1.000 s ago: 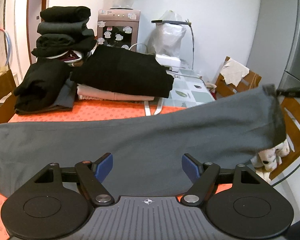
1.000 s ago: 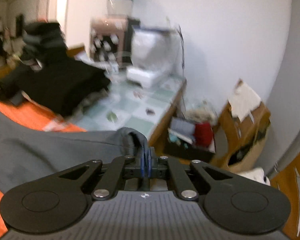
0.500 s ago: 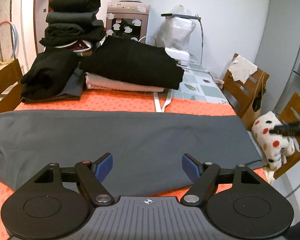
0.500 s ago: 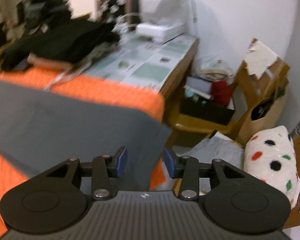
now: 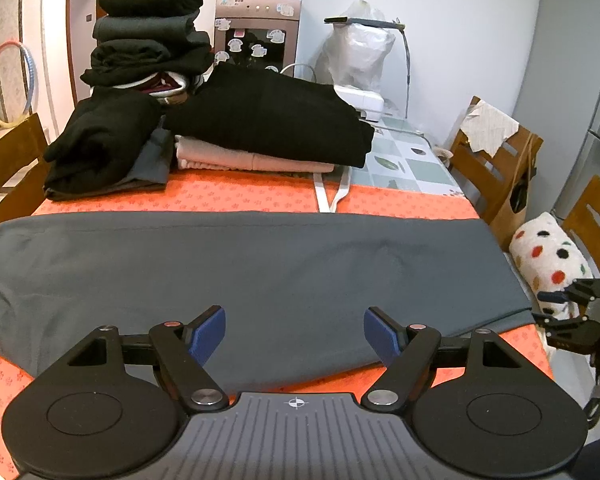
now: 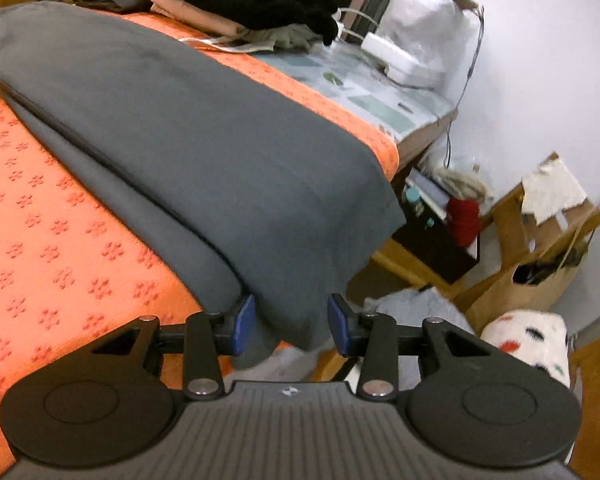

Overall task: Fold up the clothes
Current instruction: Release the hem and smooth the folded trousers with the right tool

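Observation:
A long dark grey garment (image 5: 260, 272) lies flat across the orange tablecloth (image 5: 228, 196), folded lengthwise, its end hanging over the table's right edge (image 6: 320, 240). My left gripper (image 5: 294, 330) is open and empty, hovering over the garment's near edge. My right gripper (image 6: 291, 322) is open, with the garment's hanging end between and just beyond its blue pads (image 6: 244, 320), touching nothing that I can tell. It also shows at the right edge of the left wrist view (image 5: 572, 320).
Stacks of folded black, grey and pink clothes (image 5: 236, 128) fill the back of the table. A water dispenser (image 5: 256, 32) and a plastic-covered machine (image 5: 356, 56) stand behind. Wooden chairs (image 5: 496, 160) and a spotted plush toy (image 5: 548, 252) are at the right.
The right gripper let go of the garment's end and opened. The garment, lifted a second ago, now lies flat. The right gripper dropped low at the table's right edge.

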### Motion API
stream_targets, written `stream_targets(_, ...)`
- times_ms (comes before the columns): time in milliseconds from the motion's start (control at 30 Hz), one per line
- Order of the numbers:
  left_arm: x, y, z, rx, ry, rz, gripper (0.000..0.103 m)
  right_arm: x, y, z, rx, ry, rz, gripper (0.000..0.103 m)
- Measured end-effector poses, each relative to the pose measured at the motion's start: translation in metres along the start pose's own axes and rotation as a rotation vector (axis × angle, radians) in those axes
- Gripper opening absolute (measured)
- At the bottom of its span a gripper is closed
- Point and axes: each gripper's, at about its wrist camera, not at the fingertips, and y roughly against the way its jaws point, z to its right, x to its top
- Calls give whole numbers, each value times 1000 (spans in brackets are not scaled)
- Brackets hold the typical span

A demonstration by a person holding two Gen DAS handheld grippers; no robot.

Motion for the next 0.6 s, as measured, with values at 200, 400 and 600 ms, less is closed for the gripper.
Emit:
stream_targets(200,-9,-4,-7,19,11,-28,78,1,-6,-12,-54,93,18,22)
stream_targets(400,-29,-5,-21,77,33,-64,78,14,20,-9,-101,95,41,2)
stream_targets(600,-44,4,-48,143,106,-67,78,15,37,-7,-102,96,-10,3)
